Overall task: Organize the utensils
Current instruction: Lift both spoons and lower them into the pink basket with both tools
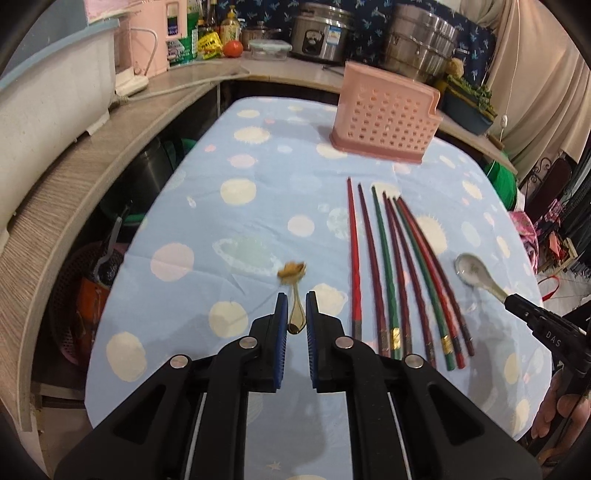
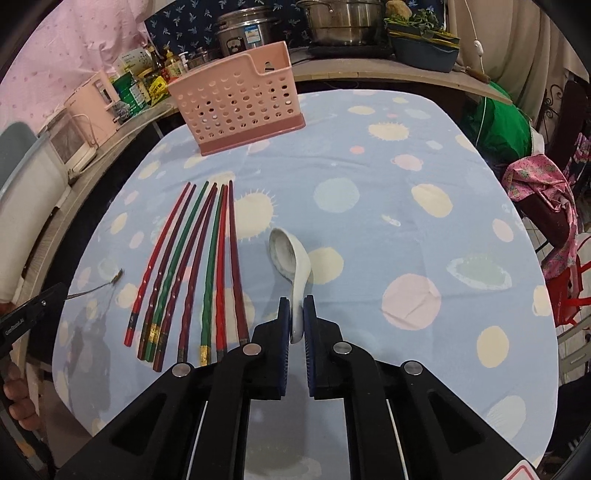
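Both claws gripped spoons over the table.
Left wrist: left claw (image 1: 296, 303) was clamped on a small gold spoon (image 1: 295, 295), bowl forward; chopsticks (image 1: 402, 273) lay in a row just right of it, pink basket (image 1: 386, 114) stood beyond. Right wrist: right claw (image 2: 296, 308) was pinched on the white ceramic spoon (image 2: 291, 269) handle; chopsticks lay to its left on the blue tablecloth (image 2: 406, 192).

Home kitchen, rice cooker (image 1: 320, 37), steel pots (image 2: 345, 20), condiment bottles (image 1: 221, 26), cloth-covered table (image 2: 369, 177)
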The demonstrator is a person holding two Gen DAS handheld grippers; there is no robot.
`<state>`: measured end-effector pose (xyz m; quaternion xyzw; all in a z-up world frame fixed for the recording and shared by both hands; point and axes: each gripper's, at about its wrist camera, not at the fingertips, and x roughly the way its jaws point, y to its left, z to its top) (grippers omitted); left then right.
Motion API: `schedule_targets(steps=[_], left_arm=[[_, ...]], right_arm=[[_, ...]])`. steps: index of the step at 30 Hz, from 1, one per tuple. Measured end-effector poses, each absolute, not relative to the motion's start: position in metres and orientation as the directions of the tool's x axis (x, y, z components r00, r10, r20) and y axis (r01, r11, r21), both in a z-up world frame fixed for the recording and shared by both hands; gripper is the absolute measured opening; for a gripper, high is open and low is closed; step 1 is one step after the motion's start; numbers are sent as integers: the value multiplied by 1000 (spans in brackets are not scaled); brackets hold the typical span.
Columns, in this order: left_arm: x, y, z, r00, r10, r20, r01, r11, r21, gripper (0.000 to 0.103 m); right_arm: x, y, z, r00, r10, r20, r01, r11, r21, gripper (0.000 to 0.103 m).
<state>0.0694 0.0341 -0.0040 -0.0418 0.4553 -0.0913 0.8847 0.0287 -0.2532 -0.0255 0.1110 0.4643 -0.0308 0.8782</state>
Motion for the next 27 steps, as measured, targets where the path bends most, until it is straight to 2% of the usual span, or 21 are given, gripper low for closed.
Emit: schedule_targets(steps=[3,18,27], left_arm=[[76,36,14,601,-200,-774,119,980,-162,1],[109,40,47,635,-230,-738,125,973,-195,1],[152,14,108,685,-291,-668,214,957,-197,1]], right_arm=[[32,-261,-13,591,57,-804,168,967,191,7],[54,-270,24,660,65,-749,160,961,225,7],[104,-282,73,740,59,-670,126,966,224,7]])
